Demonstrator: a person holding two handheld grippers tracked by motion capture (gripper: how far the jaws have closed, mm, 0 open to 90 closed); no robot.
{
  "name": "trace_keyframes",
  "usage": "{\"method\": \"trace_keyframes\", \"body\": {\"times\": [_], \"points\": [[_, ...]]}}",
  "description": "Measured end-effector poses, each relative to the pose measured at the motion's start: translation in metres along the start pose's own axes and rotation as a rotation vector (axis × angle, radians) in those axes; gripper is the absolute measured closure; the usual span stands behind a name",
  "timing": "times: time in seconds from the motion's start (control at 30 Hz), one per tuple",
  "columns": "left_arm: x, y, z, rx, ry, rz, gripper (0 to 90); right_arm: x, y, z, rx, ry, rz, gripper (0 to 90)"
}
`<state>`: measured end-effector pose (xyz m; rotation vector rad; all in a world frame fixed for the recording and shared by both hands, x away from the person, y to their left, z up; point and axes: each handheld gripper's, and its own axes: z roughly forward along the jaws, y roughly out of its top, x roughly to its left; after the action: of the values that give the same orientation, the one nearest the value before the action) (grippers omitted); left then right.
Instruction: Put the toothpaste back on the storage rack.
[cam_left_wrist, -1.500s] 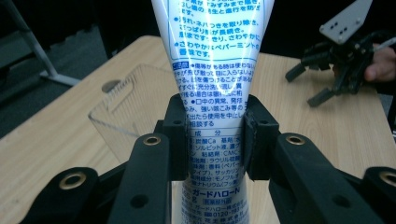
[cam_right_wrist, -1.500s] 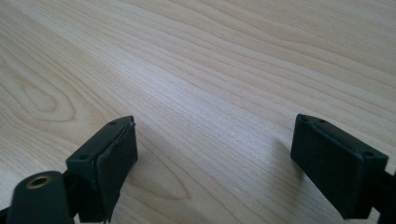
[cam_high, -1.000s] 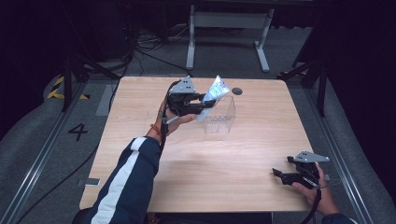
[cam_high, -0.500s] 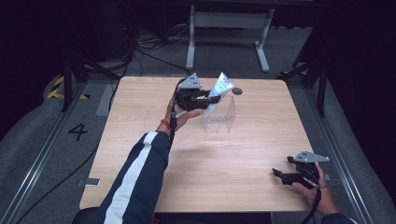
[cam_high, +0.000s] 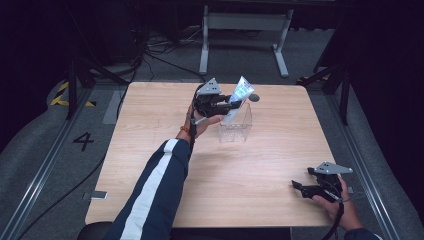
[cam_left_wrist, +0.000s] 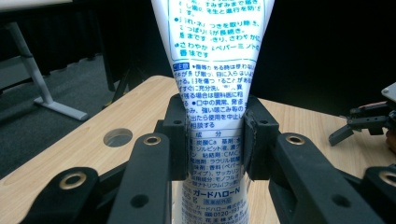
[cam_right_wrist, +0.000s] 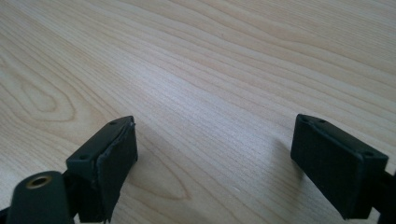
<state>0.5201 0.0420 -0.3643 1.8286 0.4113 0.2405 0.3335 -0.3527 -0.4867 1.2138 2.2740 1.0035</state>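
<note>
- The left gripper (cam_high: 231, 105) is clamped on a white tube (cam_high: 237, 98) with blue print, above the far middle of the wooden surface (cam_high: 150, 130).
- In the left gripper view the pads press the tube (cam_left_wrist: 212, 93) from both sides at its narrow part, and the tube stands roughly upright between them.
- From the high view the tube leans over the open top of a clear box (cam_high: 236, 124) that stands on the surface just right of the left hand (cam_high: 200, 122).
- A round hole (cam_high: 254, 98) in the surface lies just beyond the box.
- The right gripper (cam_high: 299, 187) rests low at the near right corner, well apart from the box, its jaws spread wide with bare wood between them (cam_right_wrist: 212, 158).
- The tube's top and bottom ends are cut off in the left gripper view, so its cap cannot be made out.
- Whether the tube's lower end touches the box I cannot tell.
</note>
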Motion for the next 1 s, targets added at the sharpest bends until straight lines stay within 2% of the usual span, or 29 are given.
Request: {"method": "trace_keyframes", "body": {"times": [0.27,0.43,0.67,0.73,1.0], "points": [[0.003,-0.010,0.007,0.004,0.003,-0.009,68.4,0.000,0.000,0.000,0.000,0.000,0.000,14.7],[0.004,-0.020,0.014,0.033,0.010,0.002,68.2,0.000,0.000,0.000,0.001,0.001,0.002,14.7],[0.004,-0.032,0.013,0.040,0.018,-0.014,67.9,0.000,0.000,0.000,0.001,0.000,0.001,14.7],[0.004,-0.034,0.013,0.039,0.014,-0.017,67.8,0.000,0.000,0.000,0.001,0.000,0.001,14.7],[0.003,-0.038,0.016,0.081,0.019,-0.012,66.9,0.000,0.000,0.000,0.001,0.000,0.001,14.7]]}}
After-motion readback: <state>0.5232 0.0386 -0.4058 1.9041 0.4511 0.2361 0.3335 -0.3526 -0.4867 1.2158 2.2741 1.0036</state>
